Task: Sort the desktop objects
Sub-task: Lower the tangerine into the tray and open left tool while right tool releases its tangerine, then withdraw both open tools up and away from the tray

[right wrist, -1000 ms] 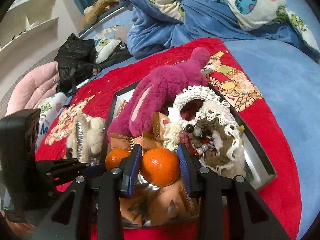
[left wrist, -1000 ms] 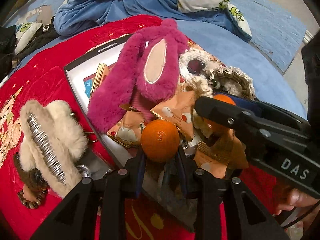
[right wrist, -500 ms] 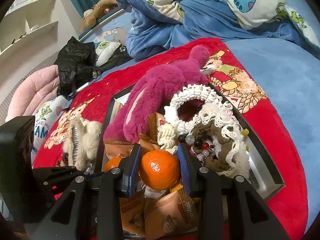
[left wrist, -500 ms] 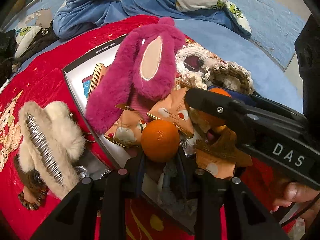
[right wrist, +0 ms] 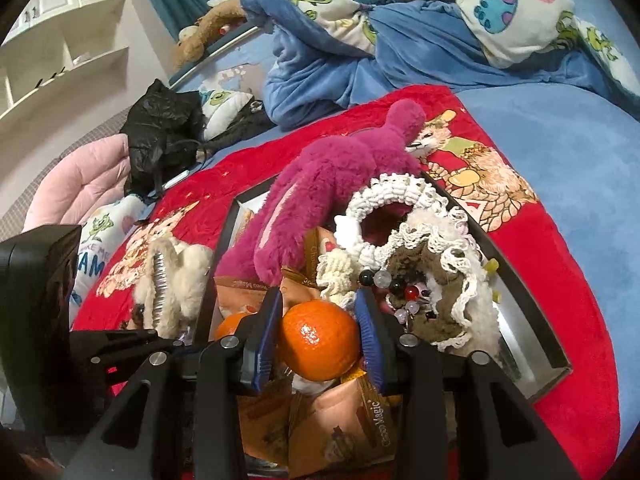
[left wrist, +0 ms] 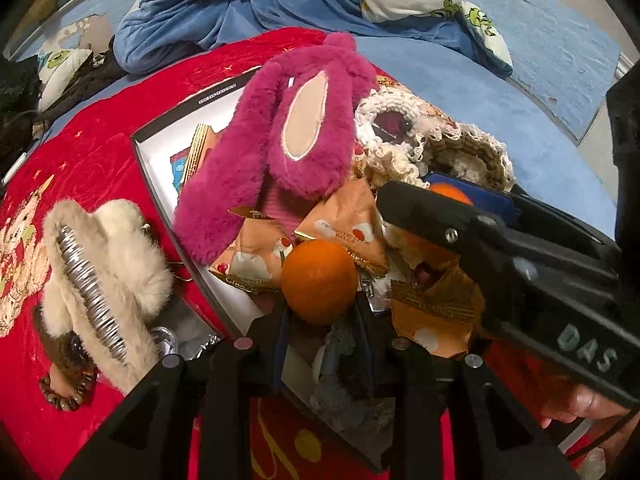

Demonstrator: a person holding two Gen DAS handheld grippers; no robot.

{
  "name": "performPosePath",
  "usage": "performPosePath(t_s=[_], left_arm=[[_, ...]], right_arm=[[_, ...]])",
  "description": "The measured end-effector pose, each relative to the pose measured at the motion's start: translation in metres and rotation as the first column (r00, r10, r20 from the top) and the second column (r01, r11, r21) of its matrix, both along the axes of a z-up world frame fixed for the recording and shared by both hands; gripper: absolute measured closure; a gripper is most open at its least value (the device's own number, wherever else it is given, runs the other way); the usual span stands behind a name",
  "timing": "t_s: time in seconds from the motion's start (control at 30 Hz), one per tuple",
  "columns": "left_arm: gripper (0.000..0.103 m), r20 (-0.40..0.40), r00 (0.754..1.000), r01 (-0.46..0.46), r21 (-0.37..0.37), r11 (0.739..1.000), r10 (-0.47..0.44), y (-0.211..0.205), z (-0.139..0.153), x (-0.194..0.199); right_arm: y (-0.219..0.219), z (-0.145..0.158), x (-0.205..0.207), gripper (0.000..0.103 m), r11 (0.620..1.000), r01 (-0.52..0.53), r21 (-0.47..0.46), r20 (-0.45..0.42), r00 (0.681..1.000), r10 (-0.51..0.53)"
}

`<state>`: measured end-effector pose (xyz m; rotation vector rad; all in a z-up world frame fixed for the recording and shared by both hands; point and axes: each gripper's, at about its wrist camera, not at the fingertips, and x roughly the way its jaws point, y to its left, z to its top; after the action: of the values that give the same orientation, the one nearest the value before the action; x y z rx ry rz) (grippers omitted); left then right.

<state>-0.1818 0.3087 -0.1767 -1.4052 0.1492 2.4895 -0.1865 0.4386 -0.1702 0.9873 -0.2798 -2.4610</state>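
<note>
In the left wrist view my left gripper (left wrist: 320, 320) is shut on an orange (left wrist: 319, 282), held over the near corner of the black-rimmed tray (left wrist: 160, 184). In the right wrist view a second orange (right wrist: 318, 340) sits between the blue pads (right wrist: 370, 340) of my right gripper (right wrist: 318, 300). Those jaws are opening and the pads stand barely off its sides. It rests on orange snack packets (right wrist: 360, 432) in the tray. A magenta plush (right wrist: 328, 184) and a cream crochet basket (right wrist: 440, 280) with beads fill the tray behind it.
A fluffy cream hair clip (left wrist: 100, 268) and a brown bead bracelet (left wrist: 64, 396) lie on the red blanket (left wrist: 80, 160) left of the tray. Blue bedding (right wrist: 420, 48) is heaped beyond. A person's hand (left wrist: 580, 404) holds the right gripper's handle. A black bag (right wrist: 160, 128) lies far left.
The right gripper's pads have eased slightly apart around its orange. Both hands have kept their place, and the left gripper still holds its orange.
</note>
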Motion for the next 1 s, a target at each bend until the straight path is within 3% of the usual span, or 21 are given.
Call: performPosePath(t_s=[0.03, 0.07, 0.1, 0.17, 0.27, 0.3, 0.4, 0.77, 1.0], left_arm=[[0.066, -0.003, 1.0, -0.001, -0.006, 1.0, 0.001, 0.0, 0.001, 0.001], [0.064, -0.006, 1.0, 0.001, -0.008, 1.0, -0.001, 0.001, 0.002, 0.002], [0.057, -0.02, 1.0, 0.002, -0.01, 1.0, -0.003, 0.001, 0.005, 0.004], [0.043, -0.033, 0.999, 0.002, -0.034, 0.999, -0.003, 0.003, 0.008, 0.006], [0.015, -0.068, 0.998, -0.005, -0.051, 0.999, 0.002, 0.0, 0.018, 0.011], [0.0, -0.069, 0.997, -0.03, -0.074, 0.997, 0.025, -0.002, 0.021, 0.01], [0.0, -0.06, 0.997, -0.042, -0.025, 0.999, 0.041, -0.014, 0.03, 0.012], [0.0, -0.071, 0.996, -0.058, -0.034, 0.998, 0.055, -0.013, 0.049, 0.026], [0.0, -0.157, 0.983, -0.111, -0.118, 0.987, 0.092, -0.024, 0.091, 0.05]], right_arm=[[0.0, 0.001, 0.001, 0.056, 1.0, -0.005, 0.005, -0.009, 1.0, 0.005], [0.0, 0.002, 0.003, 0.041, 1.0, -0.01, 0.001, -0.019, 1.0, 0.01], [-0.001, 0.003, 0.005, 0.02, 1.0, -0.011, 0.001, -0.028, 1.0, 0.011], [-0.002, 0.005, 0.009, 0.004, 1.0, -0.021, -0.003, -0.049, 0.999, 0.021], [-0.004, 0.006, 0.013, 0.0, 0.999, -0.03, -0.019, -0.059, 0.998, 0.029], [-0.003, 0.006, 0.014, 0.0, 0.999, -0.025, -0.023, -0.061, 0.998, 0.024], [0.002, 0.009, 0.014, 0.0, 0.998, -0.008, -0.062, -0.06, 0.998, 0.005], [0.016, 0.05, 0.026, 0.0, 0.996, 0.03, -0.089, -0.14, 0.989, -0.042], [0.021, 0.087, 0.06, 0.0, 0.988, 0.074, -0.132, -0.226, 0.969, -0.103]])
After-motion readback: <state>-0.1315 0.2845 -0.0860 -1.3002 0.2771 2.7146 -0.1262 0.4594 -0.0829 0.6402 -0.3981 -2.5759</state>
